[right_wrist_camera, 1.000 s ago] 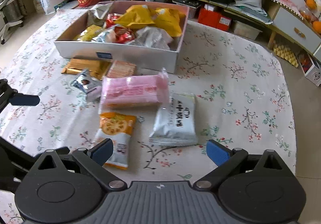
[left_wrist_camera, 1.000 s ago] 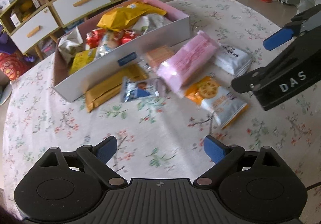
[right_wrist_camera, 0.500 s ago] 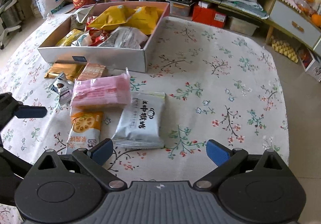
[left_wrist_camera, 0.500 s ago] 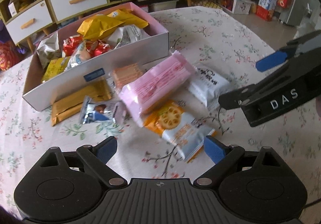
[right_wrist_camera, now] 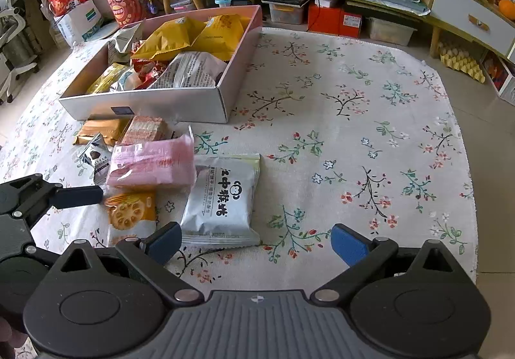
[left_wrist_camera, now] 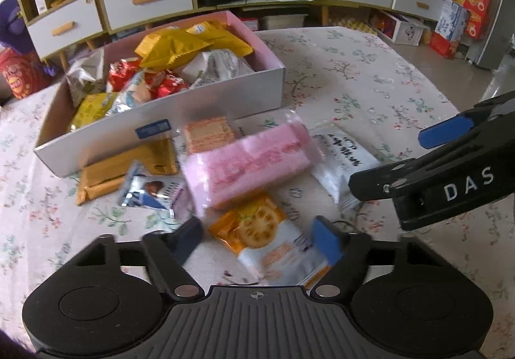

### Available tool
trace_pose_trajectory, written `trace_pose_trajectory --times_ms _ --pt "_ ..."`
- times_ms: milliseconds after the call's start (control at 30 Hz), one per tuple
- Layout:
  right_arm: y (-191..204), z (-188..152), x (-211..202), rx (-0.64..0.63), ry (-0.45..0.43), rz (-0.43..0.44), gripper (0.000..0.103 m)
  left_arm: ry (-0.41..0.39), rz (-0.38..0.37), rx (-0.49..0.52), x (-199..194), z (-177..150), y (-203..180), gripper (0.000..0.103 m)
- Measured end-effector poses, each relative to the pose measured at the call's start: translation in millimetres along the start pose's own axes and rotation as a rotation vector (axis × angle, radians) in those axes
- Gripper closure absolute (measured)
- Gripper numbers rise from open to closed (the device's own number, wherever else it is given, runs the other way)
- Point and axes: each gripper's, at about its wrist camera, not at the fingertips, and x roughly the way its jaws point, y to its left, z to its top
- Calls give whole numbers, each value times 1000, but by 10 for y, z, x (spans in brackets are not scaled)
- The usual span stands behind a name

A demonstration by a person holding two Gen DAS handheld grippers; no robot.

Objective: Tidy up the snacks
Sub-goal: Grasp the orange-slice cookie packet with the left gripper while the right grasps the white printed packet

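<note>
**snackstacker:** Comparing the two wrist views. The left one shows the left gripper (left_wrist_camera: 257, 240) low over the orange-and-white cracker packet (left_wrist_camera: 270, 246), jaws closing with the packet right between the blue pads (left_wrist_camera: 325, 241). They're blurry, and I can't see either pad actually pressing on it. The right gripper (left_wrist_camera: 415, 156) comes in from the right edge as a black arm marked DAS, just beside the white packet (left_wrist_camera: 346, 162).

**boxfan22:** The right view gives what that one doesn't: the white packet's (right_wrist_camera: 225, 198) whole front with its black print, and the right gripper's (right_wrist_camera: 257, 243) jaws spread wide. The packet's near edge sits just ahead of them, closer to the left pad, nothing pinched. You also get one finger of the left gripper (right_wrist_camera: 77, 196) poking in from the left, next to the cracker packet (right_wrist_camera: 130, 214).

**snackstacker:** Where's everything else though?

**boxfan22:** All on the floral tablecloth (right_wrist_camera: 354, 140). The pink packet (right_wrist_camera: 151, 162) lies across the top of the cracker packet and touches the white one's corner. Behind it there's a biscuit pack (right_wrist_camera: 145, 130), a small blue-and-silver sachet (left_wrist_camera: 151, 191) and a gold packet (left_wrist_camera: 125, 166), all up against the front wall of the white box (right_wrist_camera: 167, 105).

**snackstacker:** And the box is already stuffed: yellow bags (left_wrist_camera: 173, 47), red wrappers (left_wrist_camera: 161, 82), a grey pack. Left view looks deeper into it; right view shows more bare cloth.
</note>
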Motion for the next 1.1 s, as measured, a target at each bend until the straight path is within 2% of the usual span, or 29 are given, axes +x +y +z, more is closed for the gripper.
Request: trace_pose_trajectory --times_ms 67,167,467,600,700,767,867,933,1000,1033,1100 --pt "7 4 11 9 -3 9 21 -5 4 -1 -15 -2 42 49" --pt "26 4 37 19 -3 19 21 -5 -13 -7 -35 -3 116 56" --pt "173 -40 156 -20 2 -6 27 2 -32 45 -116 -81 225 60" --pt "284 -66 223 -66 1 -37 35 5 -31 54 -144 -114 325 60" --pt "361 -72 223 -103 -27 -46 43 14 -52 63 -157 -153 401 56" --pt "388 -64 226 -105 -36 -42 47 20 -58 60 -171 -190 447 49" --pt "408 -41 228 -107 -49 -35 53 26 -67 69 -190 -219 498 48" --pt "420 -24 216 -108 -55 -31 65 30 -73 69 -201 -230 541 48" --pt "411 -6 203 -97 -50 -35 70 37 -88 61 -210 -238 575 53" --pt "412 -4 195 -91 -43 -39 70 39 -99 56 -218 -238 592 62" --pt "415 -3 173 -86 -32 -49 75 40 -96 59 -230 -239 601 64"
